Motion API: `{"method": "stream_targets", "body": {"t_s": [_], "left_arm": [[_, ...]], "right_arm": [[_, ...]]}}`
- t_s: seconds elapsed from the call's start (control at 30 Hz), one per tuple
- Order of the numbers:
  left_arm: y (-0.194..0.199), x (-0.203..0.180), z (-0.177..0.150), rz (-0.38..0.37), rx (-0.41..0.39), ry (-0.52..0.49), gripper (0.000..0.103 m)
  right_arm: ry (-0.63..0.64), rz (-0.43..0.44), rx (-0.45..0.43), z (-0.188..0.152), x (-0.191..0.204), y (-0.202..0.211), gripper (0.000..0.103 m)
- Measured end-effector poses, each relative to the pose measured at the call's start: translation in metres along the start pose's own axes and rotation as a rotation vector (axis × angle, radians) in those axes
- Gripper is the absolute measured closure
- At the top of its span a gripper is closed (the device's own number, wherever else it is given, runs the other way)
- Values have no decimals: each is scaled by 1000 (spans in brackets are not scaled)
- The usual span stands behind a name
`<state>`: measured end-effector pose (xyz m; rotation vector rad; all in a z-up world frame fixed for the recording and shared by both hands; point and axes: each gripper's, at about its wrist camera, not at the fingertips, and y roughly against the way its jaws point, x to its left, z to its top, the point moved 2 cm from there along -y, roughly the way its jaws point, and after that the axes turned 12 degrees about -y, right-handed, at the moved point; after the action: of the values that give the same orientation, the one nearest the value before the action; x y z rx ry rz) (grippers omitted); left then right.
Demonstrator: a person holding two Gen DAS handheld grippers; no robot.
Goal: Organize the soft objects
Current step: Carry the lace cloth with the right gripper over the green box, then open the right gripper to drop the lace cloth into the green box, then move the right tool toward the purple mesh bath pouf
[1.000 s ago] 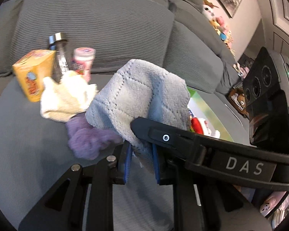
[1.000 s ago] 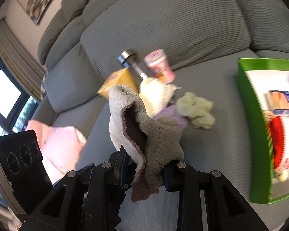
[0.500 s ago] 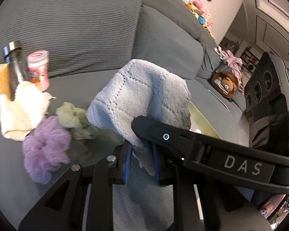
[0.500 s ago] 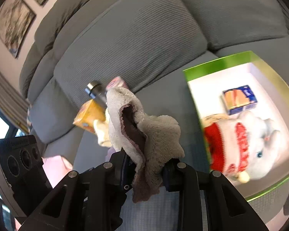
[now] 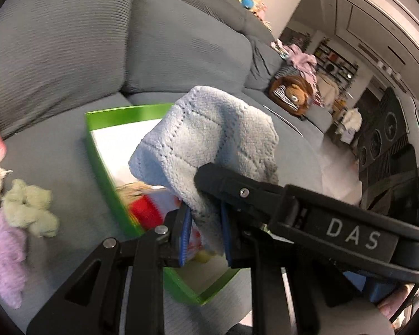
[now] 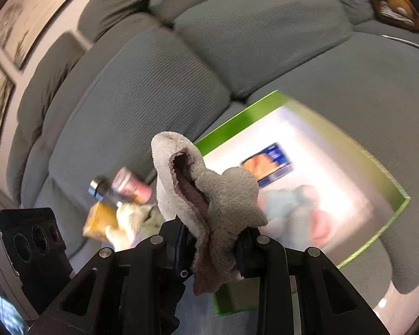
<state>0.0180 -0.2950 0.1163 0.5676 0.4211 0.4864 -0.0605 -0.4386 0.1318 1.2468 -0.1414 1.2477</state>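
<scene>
My left gripper (image 5: 204,237) is shut on a light blue quilted cloth (image 5: 209,142) and holds it above the near corner of a green box (image 5: 97,145) on the grey sofa. My right gripper (image 6: 209,254) is shut on a beige and brown fuzzy cloth (image 6: 206,192) in front of the same green box (image 6: 385,178). A plush toy with a red band (image 5: 146,212) lies in the box, blurred in the right wrist view (image 6: 290,209). A pale green cloth (image 5: 28,208) and a purple cloth (image 5: 2,254) lie on the seat to the left.
A small blue and orange packet (image 6: 268,164) lies in the box. A pink can (image 6: 131,185), a metal-capped bottle (image 6: 100,191), a yellow carton (image 6: 100,220) and a cream cloth (image 6: 130,217) sit by the sofa back. A brown plush toy (image 5: 292,96) sits further along.
Both grippers have swung to the right with their cloths, from the pile of cloths and bottles towards the green box, which now fills the middle of both views.
</scene>
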Motion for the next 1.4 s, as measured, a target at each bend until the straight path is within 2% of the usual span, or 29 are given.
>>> {"method": "stream_targets", "body": {"t_s": [0.1, 0.2, 0.27, 0.33, 0.4, 0.47, 0.57, 0.67, 0.73, 0.87, 0.97, 1.2, 1.4], "left_arm": [[-18, -8, 5, -21, 20, 4, 81], [-30, -15, 5, -17, 34, 2, 66], [-34, -17, 5, -10, 41, 1, 50], [-34, -20, 3, -21, 39, 8, 40], [-30, -20, 0, -28, 33, 12, 35], [-24, -17, -2, 0, 25, 29, 27], [-5, -10, -7, 8, -23, 69, 21], [18, 0, -11, 29, -60, 129, 19], [34, 5, -17, 50, -80, 153, 18], [75, 23, -36, 177, -126, 210, 11], [98, 38, -52, 261, -108, 243, 9], [137, 65, -88, 400, -67, 331, 9], [161, 91, -126, 568, -17, 360, 9]], "right_arm": [[-54, -30, -51, 9, -17, 6, 72], [-118, -53, -89, 17, -36, 9, 72], [-156, -76, -98, 20, -47, 9, 72], [-175, -91, -100, 23, -52, 7, 71], [-166, -102, -100, 23, -50, 4, 61], [-147, -101, -109, 22, -45, 4, 37], [-111, -72, -149, 20, -34, 12, 27], [-61, -52, -188, 19, -23, 20, 18], [-31, -28, -194, 17, -15, 23, 17], [14, 11, -173, 9, 4, 22, 16], [44, 31, -146, 5, 18, 17, 16], [172, 44, -72, -23, 62, -2, 16], [301, 26, 43, -61, 99, -38, 16]]}}
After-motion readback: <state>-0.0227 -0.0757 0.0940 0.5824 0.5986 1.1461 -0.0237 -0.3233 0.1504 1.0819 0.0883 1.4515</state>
